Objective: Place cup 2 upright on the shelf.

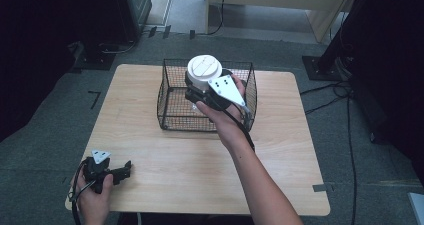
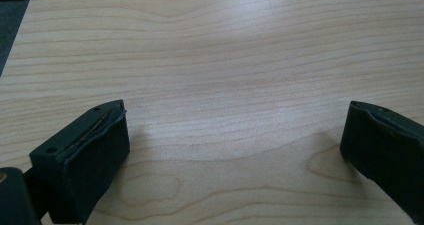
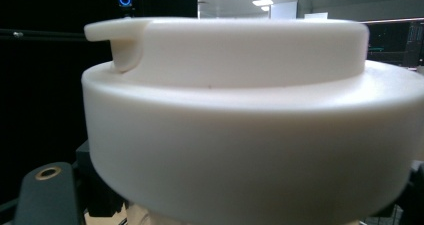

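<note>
Right tool [image 1: 202, 92], held in the person's right hand [image 1: 225, 116], hangs above the black wire basket [image 1: 170, 92] that stands on the far middle of the wooden table [image 1: 280, 150]. It pinches a white container with a round white lid [image 1: 204, 69]; the lid sits at the top, upright, over the basket's open mouth and above its rim. The grey three-cornered plate [image 1: 226, 89] on the tool faces up toward the high camera, and a cable [image 1: 239, 122] runs back along the forearm. In the right gripper view the white lid [image 3: 240, 130] sits very close to the lens, stepped in two tiers, with a small lip jutting out at its upper left edge; the parts of the tool that grip below it are mostly hidden, so exactly where they press cannot be told. Left tool [image 1: 125, 171] rests at the near left corner of the table, held by the left hand [image 1: 92, 195], well apart from the basket. In the left gripper view its two black jaws are spread wide over bare wood grain [image 2: 225, 85], with nothing between them.
</note>
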A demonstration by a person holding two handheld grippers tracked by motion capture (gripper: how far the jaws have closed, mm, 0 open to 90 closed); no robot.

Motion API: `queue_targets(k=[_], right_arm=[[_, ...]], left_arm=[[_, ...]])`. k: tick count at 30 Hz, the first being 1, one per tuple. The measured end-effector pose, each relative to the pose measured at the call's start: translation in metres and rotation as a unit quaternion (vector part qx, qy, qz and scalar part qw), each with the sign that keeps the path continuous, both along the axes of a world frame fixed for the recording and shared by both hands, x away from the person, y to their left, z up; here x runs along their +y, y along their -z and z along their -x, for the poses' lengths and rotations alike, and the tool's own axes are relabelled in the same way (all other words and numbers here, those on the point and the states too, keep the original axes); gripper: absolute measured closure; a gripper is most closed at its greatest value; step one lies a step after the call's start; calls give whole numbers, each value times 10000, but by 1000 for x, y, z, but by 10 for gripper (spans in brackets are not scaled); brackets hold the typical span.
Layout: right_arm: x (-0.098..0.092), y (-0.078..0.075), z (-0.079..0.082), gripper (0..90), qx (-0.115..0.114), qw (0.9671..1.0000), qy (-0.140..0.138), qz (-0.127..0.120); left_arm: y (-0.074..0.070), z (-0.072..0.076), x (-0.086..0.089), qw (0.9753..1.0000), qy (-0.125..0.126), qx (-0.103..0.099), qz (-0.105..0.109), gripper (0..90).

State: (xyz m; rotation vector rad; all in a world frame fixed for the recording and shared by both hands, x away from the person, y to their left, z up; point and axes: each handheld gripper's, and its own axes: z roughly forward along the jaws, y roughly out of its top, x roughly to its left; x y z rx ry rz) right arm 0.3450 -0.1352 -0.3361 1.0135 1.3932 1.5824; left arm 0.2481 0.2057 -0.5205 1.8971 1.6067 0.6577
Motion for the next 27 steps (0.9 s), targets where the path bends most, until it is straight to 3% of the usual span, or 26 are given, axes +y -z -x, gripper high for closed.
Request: queue_targets(k=[14, 17, 27], right_arm=[[20, 0, -33, 157, -11, 10000, 52, 70], [25, 6, -43, 157, 70, 9999, 119, 17], [38, 28, -65, 157, 242, 9995, 124, 180]], left_arm=[[0, 0, 0, 10000, -4, -9, 2, 0], [0, 0, 0, 10000, -2, -7, -1, 0], [0, 0, 0, 10000, 9, 5, -17, 0]])
